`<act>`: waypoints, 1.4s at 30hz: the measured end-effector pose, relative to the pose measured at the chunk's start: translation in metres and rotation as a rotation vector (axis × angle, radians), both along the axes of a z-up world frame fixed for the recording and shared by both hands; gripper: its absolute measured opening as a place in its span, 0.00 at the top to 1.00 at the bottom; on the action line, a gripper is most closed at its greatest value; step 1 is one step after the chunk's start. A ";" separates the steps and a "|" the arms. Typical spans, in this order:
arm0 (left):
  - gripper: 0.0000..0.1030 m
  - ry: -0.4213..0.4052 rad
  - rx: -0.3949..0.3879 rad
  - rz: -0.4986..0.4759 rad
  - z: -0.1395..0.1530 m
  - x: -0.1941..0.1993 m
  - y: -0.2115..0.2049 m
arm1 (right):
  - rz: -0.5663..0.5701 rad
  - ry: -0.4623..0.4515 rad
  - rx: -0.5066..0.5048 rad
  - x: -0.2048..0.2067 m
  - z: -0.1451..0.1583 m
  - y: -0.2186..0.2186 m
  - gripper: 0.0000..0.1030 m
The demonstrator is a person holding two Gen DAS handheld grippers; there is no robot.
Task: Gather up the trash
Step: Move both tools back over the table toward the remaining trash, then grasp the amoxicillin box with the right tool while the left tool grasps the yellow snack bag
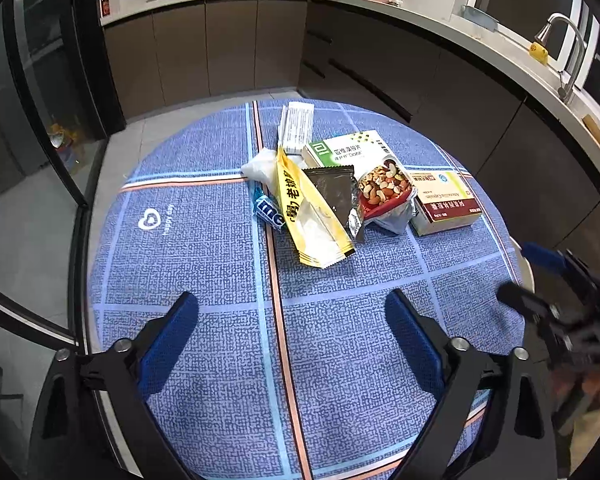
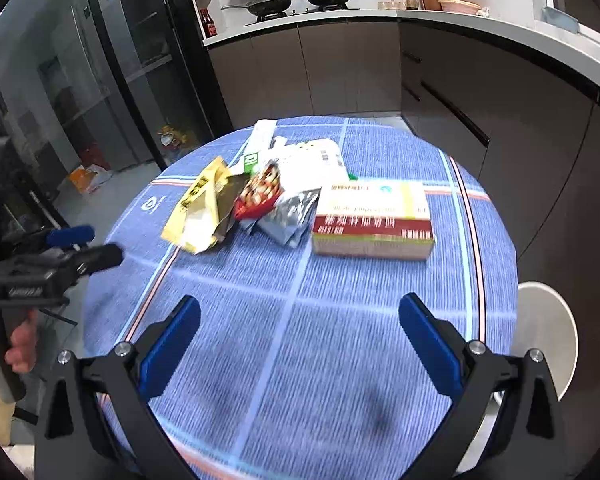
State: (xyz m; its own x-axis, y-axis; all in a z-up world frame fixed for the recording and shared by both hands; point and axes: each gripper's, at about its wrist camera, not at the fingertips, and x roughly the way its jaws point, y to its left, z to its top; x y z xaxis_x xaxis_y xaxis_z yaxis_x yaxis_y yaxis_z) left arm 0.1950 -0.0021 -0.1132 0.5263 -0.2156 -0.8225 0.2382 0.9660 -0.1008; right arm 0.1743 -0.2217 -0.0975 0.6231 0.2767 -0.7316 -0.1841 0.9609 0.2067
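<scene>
Nothing is collected yet, I judge: both my left claw and right claw hang spread and empty, short of the wrappers and boxes heaped on the table.

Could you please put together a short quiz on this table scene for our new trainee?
1. True or false: the left gripper is shut on the yellow wrapper.
2. Which item lies nearest the right gripper: A) the nut packet, B) the red-and-white medicine box, C) the green-and-white box?
3. What covers the table?

Key: 1. False, both grippers are open and empty. 2. B. 3. A blue checked tablecloth.
</scene>
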 end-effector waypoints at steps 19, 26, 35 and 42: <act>0.45 0.111 -0.082 -0.054 -0.021 0.066 -0.015 | 0.249 0.177 0.176 0.182 -0.038 -0.036 0.03; 0.74 0.171 -0.092 -0.064 -0.044 0.086 -0.026 | 0.329 0.232 0.125 0.151 -0.030 -0.040 0.03; 0.55 0.181 -0.085 0.002 -0.048 0.078 -0.016 | 0.331 0.278 0.046 0.189 -0.048 -0.039 0.03; 0.49 0.202 -0.138 0.030 -0.052 0.086 0.000 | 0.377 0.369 0.112 0.145 -0.055 -0.054 0.03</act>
State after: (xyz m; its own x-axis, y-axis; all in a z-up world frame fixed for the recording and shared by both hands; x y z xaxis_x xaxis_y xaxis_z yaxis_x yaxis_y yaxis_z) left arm 0.2814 -0.0016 -0.1649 0.3622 -0.3203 -0.8753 0.1714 0.9460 -0.2752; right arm 0.3194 -0.2758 -0.1523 0.1724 0.5204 -0.8363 -0.4082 0.8105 0.4202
